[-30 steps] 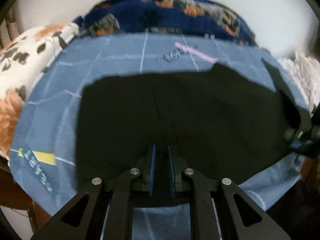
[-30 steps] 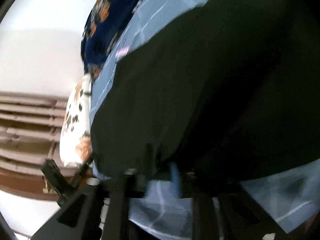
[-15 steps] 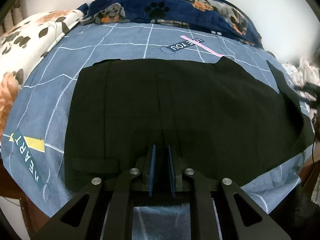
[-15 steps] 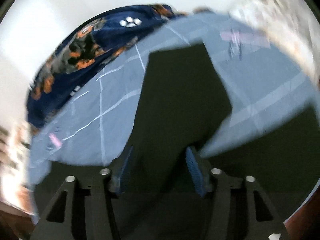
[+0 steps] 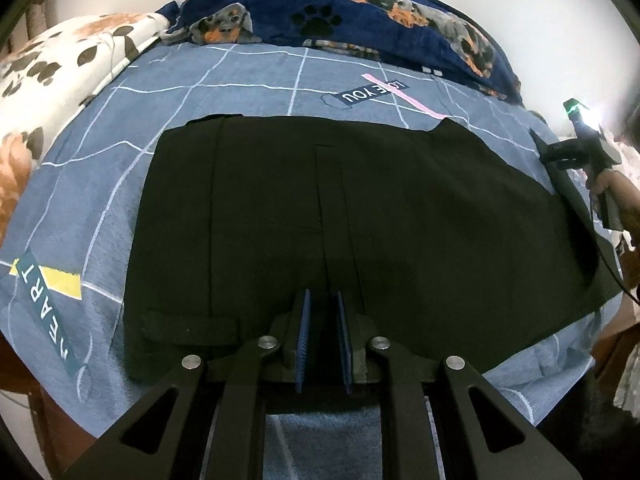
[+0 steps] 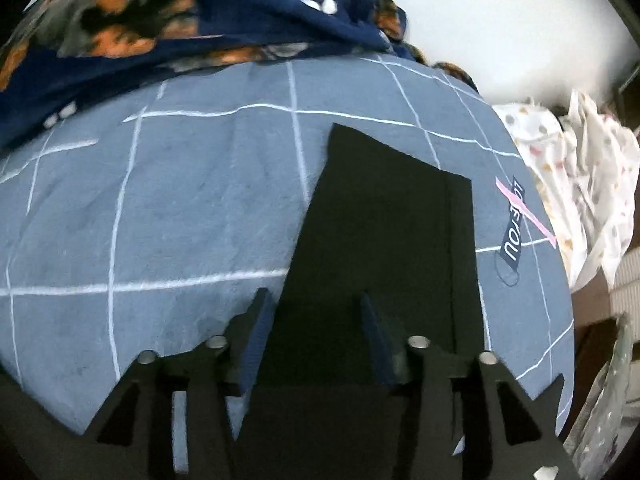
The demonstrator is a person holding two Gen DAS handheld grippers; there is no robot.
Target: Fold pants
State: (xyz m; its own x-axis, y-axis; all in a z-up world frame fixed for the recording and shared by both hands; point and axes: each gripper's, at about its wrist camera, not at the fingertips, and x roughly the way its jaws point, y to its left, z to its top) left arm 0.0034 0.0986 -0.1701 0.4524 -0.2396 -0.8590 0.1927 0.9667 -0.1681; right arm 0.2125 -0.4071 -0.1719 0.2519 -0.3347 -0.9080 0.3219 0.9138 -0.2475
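Black pants [image 5: 360,220] lie spread flat on the blue-grey checked bedspread [image 5: 240,80]. My left gripper [image 5: 322,336] sits at their near edge, its blue pads nearly together on the black cloth, and creases run toward it. In the right wrist view one pant leg [image 6: 380,220] stretches away from my right gripper [image 6: 314,312]. Its jaws are closing with the leg's edge lying between and below them, pads not pressing. In the left wrist view the right gripper [image 5: 550,156] shows at the far right over the pants, held by a hand [image 5: 612,188].
A navy dog-print blanket [image 5: 360,12] is bunched along the far side by the white wall. A white and orange floral pillow [image 5: 48,80] lies at the left. White dotted cloth [image 6: 580,180] is heaped beyond the bed's right edge. The bedspread drops off at the near side.
The pants went from lifted and blurred to lying flat. My right gripper let go of the cloth, opened and swung across to the pant leg. The left gripper stayed put.
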